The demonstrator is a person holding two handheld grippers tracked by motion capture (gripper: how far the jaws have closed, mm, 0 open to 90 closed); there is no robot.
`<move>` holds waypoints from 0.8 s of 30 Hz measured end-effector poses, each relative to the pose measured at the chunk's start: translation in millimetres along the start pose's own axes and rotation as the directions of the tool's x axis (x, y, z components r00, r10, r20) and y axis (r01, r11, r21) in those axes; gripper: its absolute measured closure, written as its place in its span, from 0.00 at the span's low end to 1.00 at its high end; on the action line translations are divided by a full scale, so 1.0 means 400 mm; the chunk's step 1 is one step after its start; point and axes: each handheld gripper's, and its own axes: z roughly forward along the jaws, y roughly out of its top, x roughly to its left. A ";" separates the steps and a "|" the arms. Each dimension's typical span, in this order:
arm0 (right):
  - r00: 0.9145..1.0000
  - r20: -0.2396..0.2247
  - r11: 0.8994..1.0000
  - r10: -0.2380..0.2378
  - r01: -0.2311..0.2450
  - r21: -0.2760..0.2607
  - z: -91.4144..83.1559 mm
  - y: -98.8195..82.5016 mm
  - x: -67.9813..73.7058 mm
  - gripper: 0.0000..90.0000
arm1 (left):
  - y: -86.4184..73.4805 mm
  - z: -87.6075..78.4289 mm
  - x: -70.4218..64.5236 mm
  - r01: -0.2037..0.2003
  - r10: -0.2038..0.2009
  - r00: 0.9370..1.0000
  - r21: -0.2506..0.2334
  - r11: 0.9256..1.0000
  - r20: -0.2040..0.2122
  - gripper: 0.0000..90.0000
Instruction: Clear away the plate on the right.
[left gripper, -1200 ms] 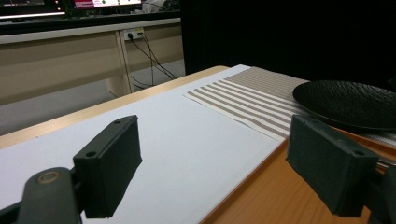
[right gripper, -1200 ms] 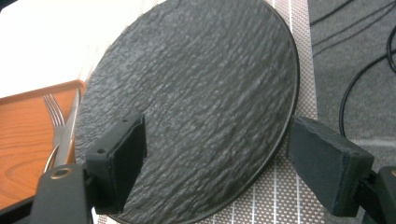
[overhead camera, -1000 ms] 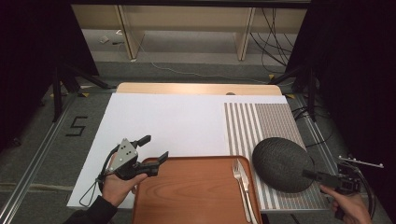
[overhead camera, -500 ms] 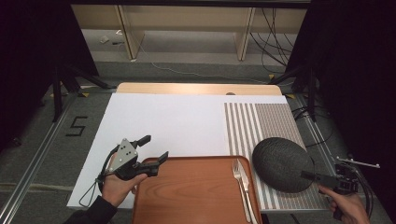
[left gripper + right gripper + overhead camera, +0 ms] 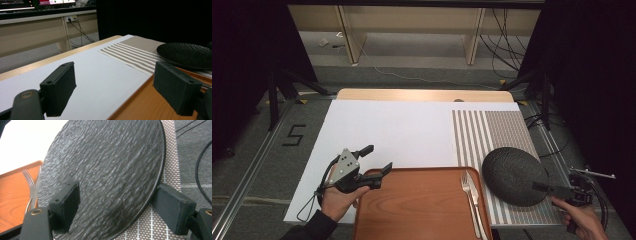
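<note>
The black plate point(image 5: 513, 175) lies on the striped mat point(image 5: 502, 132) (beside the tray point(image 5: 417, 205)). The right gripper point(image 5: 117, 205) straddles its rim, jaws wide, pads not clearly pressing. The left gripper point(image 5: 377, 159) gapes empty.

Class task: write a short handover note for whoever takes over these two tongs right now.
Left tongs: open, empty, at the wooden tray's left corner.
Right tongs: open, one jaw over the black plate, one beside its rim; no grip.
Plate sits on the striped placemat, near the tray; fork and knife lie on the tray.
Done: plate reached. Left: probably grip and move the plate.
</note>
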 end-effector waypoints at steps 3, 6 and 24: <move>1.000 -0.009 1.000 0.005 -0.005 0.002 0.004 0.001 -0.004 0.27 | 0.000 0.000 0.000 0.000 0.000 1.000 0.001 1.000 0.000 0.20; 0.999 -0.032 1.000 0.017 -0.017 0.006 0.010 0.005 -0.011 0.28 | -0.001 0.000 0.000 0.000 0.000 1.000 0.002 1.000 0.000 0.20; 0.992 -0.071 0.994 0.104 -0.106 -0.025 0.003 0.010 -0.030 0.45 | 0.000 0.002 0.000 0.000 0.000 1.000 0.002 1.000 0.000 0.20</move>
